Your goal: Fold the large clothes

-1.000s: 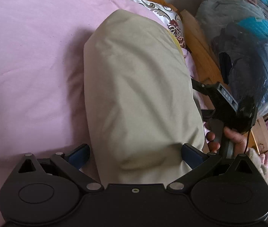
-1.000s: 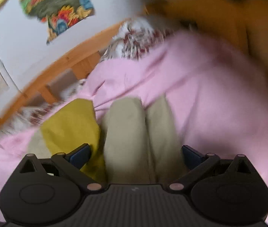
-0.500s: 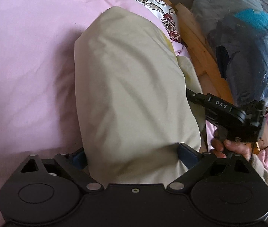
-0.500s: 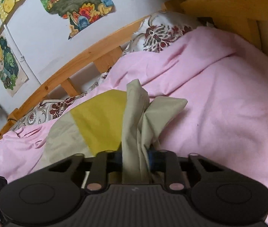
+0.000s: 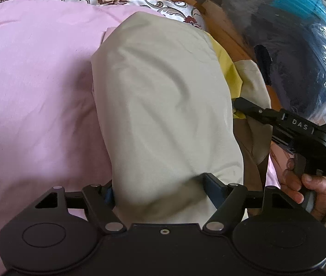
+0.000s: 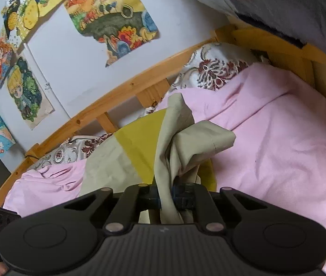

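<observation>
Pink bedding (image 5: 36,96) covers the bed and carries the beige garment (image 5: 163,105), spread there so it can be folded flat; a yellow panel (image 6: 140,147) shows beneath. Its near end bulges between the left hand-held gripper (image 5: 160,187), whose jaws have just been closing around that thick roll and seem to press it, though cloth hides the pads. The right hand-held gripper (image 6: 168,194), just clenched, pinches a bunched edge and lifts it off the bed.
</observation>
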A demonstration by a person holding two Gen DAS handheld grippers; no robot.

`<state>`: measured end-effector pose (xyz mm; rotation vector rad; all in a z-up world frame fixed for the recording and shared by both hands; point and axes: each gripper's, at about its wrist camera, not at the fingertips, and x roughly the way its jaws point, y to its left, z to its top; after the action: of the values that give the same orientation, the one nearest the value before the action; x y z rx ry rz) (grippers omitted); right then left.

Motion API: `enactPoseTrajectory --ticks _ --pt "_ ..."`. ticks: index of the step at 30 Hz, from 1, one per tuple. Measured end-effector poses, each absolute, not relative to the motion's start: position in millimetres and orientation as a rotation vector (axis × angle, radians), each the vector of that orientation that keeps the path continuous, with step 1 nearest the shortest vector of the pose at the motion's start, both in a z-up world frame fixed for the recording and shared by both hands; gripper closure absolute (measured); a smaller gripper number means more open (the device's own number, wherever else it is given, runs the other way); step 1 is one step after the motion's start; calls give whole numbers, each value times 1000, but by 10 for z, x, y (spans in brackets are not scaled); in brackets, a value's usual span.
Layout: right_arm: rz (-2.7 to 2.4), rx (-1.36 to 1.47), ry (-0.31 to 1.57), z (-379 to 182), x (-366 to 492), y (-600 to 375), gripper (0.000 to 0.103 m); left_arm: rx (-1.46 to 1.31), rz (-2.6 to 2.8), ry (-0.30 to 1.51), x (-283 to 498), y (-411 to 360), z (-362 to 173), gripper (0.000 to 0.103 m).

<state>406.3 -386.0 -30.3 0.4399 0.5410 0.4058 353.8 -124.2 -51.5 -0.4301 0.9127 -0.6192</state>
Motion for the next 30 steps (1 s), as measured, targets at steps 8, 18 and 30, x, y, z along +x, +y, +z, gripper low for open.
enactPoseTrajectory --ticks 8,18,30 --pt "404 352 530 -235 3966 -3769 93 -461 -614 915 3542 -1219 -610 26" --pt "377 234 618 -492 4364 -3721 27 -581 -626 943 3750 -1017 -920 0" --pt "475 441 704 -835 4472 -4009 74 -645 -710 973 3892 -1155 -1001 15"
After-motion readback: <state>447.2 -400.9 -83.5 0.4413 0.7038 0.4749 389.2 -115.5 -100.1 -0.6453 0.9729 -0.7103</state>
